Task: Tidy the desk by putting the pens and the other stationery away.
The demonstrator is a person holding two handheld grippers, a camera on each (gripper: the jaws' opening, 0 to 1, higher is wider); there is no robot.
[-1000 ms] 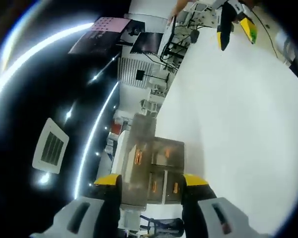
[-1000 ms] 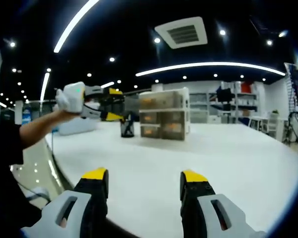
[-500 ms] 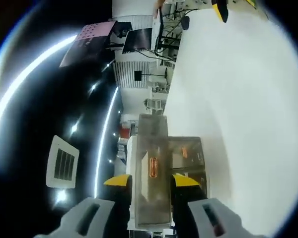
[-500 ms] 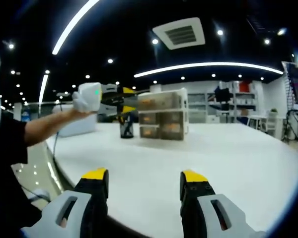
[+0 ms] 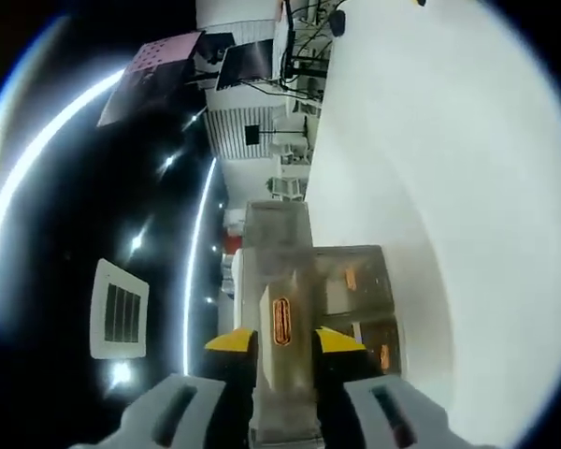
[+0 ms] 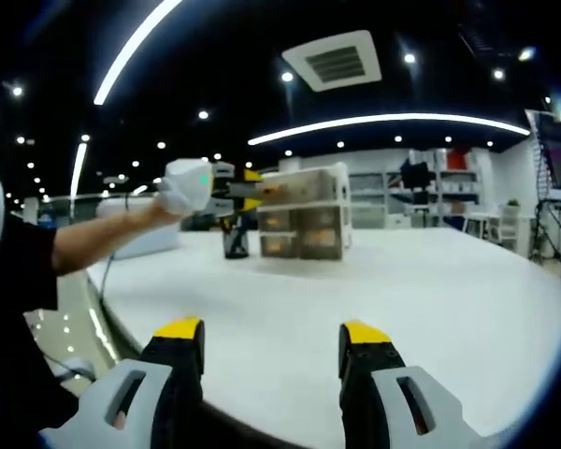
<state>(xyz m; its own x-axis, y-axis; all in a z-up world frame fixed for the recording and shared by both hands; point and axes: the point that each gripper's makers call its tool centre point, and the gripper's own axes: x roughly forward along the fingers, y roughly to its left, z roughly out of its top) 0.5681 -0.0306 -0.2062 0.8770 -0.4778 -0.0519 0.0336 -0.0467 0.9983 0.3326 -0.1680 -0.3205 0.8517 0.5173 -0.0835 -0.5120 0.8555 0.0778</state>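
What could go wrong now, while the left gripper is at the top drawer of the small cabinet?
1. The left gripper straddles the top drawer handle; a hard pull might drag or tip the light-looking drawer cabinet.
2. The mesh pen cup stands right beside the cabinet and might be knocked over.
3. The right gripper hangs open over the table, too far to steady anything.

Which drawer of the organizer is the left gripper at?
The top-left drawer: its orange handle sits between the left gripper jaws; the other drawers lie off to the side.
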